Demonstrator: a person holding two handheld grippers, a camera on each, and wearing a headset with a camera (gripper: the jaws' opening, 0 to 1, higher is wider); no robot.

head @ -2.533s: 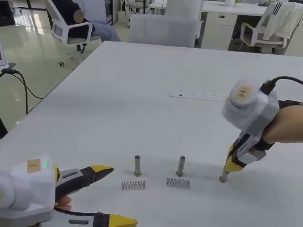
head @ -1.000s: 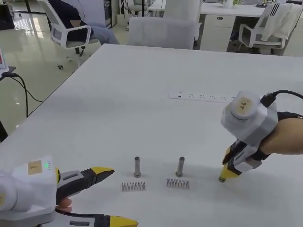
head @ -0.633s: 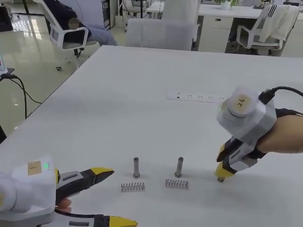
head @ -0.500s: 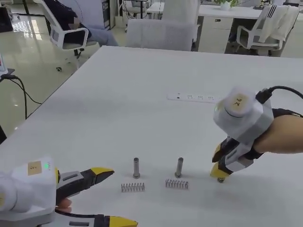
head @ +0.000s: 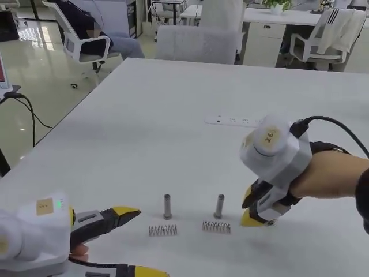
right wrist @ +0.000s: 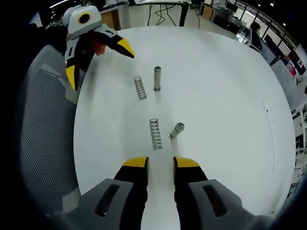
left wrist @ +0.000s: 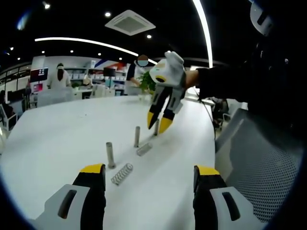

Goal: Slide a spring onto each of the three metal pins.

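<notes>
Two bare metal pins stand upright on the white table. A loose spring lies flat in front of each. My right gripper hovers low just right of the middle pin's spring, jaws a little apart and holding nothing. In the right gripper view the spring and pin lie just ahead of that gripper. The third pin is largely hidden behind it. My left gripper rests open at the near left, facing the left pin and its spring.
A white power strip lies farther back on the table. Office chairs and desks stand beyond the far edge. A cable trails from the right gripper.
My right gripper has moved left, away from the third pin and toward the middle pin's spring. The left gripper, the pins and the springs have stayed put.
</notes>
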